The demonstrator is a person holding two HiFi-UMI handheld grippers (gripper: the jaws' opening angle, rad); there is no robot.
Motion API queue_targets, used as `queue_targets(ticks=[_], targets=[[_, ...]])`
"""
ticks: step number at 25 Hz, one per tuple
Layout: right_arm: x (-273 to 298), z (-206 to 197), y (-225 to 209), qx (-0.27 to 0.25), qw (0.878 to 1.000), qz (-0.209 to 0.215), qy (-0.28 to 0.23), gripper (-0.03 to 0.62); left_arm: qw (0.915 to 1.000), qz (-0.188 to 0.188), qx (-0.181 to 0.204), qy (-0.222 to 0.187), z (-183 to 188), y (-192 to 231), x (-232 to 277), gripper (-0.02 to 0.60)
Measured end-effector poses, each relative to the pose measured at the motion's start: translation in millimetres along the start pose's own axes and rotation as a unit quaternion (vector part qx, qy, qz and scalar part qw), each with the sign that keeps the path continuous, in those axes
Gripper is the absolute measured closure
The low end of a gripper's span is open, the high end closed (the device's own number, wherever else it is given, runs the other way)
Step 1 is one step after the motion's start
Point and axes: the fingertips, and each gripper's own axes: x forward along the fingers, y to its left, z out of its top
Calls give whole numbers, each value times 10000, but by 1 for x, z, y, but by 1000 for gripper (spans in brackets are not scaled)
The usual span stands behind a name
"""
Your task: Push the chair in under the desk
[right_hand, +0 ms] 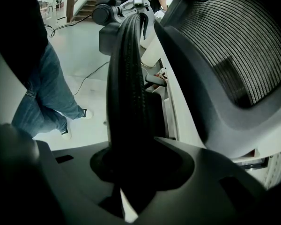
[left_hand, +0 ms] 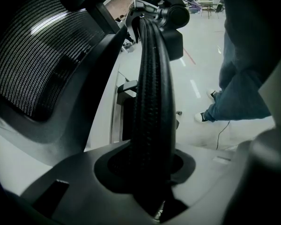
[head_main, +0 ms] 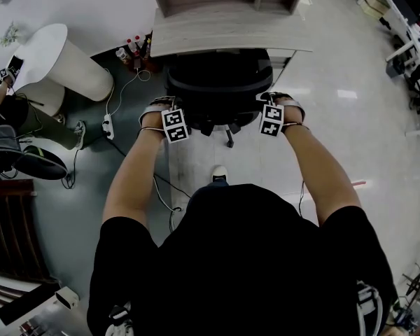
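1. The black chair [head_main: 217,82] faces the worktop [head_main: 224,37]. Its seat front is under the edge and its backrest is toward the person.
2. The left tongs [head_main: 159,107] are clamped on the left armrest [left_hand: 152,102], which runs lengthwise away from them.
3. The right tongs [head_main: 278,102] are clamped on the right armrest [right_hand: 126,102] in the same way.

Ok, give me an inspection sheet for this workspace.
Surface: grey desk, shelves at its back.
Job's things: black chair, close against the desk's front edge.
Clutter: bottles by the desk's left end.
Grippers: left gripper shut on left armrest; right gripper shut on right armrest.
Cables: power strip and white cord on the floor, left of the chair.
Surroundings: white round stand at left; other desks at right.
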Motion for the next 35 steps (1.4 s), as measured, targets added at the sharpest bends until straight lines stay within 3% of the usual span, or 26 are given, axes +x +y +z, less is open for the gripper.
queue_targets(ticks=[10,17,23,28,35], targets=[[0,2,3,63,9997,216,-37,440,10000,-13,-64,-44,0,-3,0,444],[-12,-4,2,195,9992,337,71,375,9996,-154,-223,5,-5,-8,-1,418],[-35,-11,0,451,9988,119,-145,370,9959,-378,-788,225,-20,-8,-13,372],[-62,-15,-3,1138,9925,-6,-445,370,9905,-266,-1344,118,-25,-8,-32,351],[-106,-23,-16,2591,9590,-179,-1137,419,9734,125,-2273,-242,-24,-4,-66,351]])
